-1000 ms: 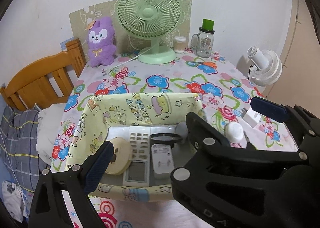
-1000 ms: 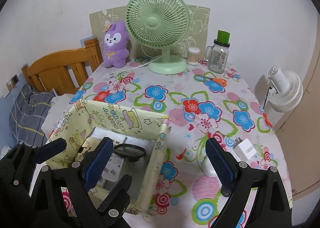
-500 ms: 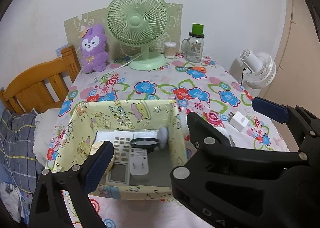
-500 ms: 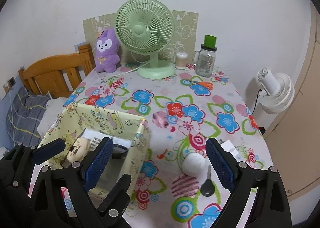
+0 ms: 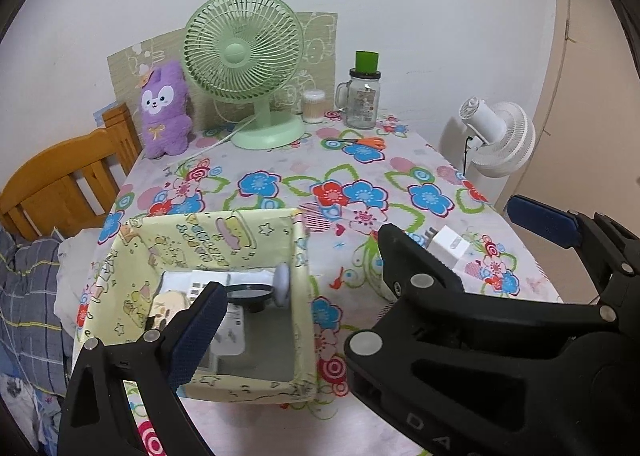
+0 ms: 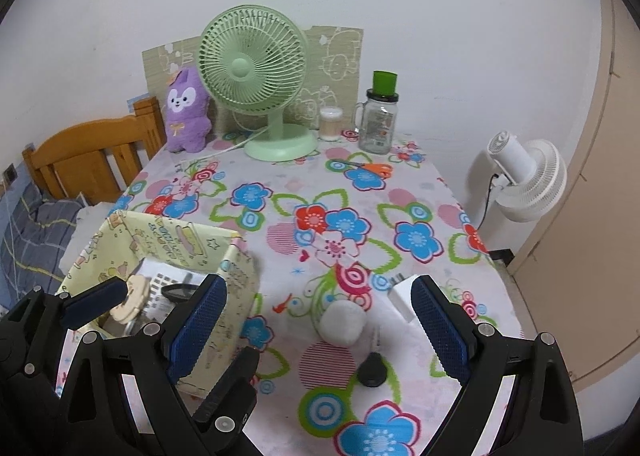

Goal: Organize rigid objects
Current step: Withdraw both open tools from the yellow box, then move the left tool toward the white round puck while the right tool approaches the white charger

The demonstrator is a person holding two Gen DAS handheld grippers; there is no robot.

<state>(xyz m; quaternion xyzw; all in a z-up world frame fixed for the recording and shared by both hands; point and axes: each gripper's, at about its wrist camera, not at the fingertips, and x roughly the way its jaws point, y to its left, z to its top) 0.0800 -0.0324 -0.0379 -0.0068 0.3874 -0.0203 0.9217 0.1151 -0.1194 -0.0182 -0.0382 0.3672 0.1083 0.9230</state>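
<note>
A yellow fabric basket (image 5: 240, 232) stands at the table's near left. It holds a white remote (image 5: 208, 280), a black ring (image 5: 248, 292) and a cream round piece (image 6: 132, 296). On the flowered cloth to its right lie a white ball (image 6: 342, 322), a black key (image 6: 372, 370) and a white plug adapter (image 6: 400, 296). My right gripper (image 6: 318, 284) hangs open above the ball and key, with nothing between its fingers. My left gripper (image 5: 316, 296) is over the basket's near edge, open and empty. Its right finger is hidden behind the right gripper.
At the back stand a green desk fan (image 6: 256, 71), a purple plush (image 6: 186, 111), a swab pot (image 6: 330, 123) and a green-lidded glass jar (image 6: 378, 119). Orange scissors (image 6: 376, 167) lie near them. A wooden headboard (image 6: 92, 159) is left; a white fan (image 6: 528, 179) stands past the right edge.
Both grippers have drawn back from the table, so the basket and fan look smaller. The white ball and then the black key came into the right wrist view. Both stay open.
</note>
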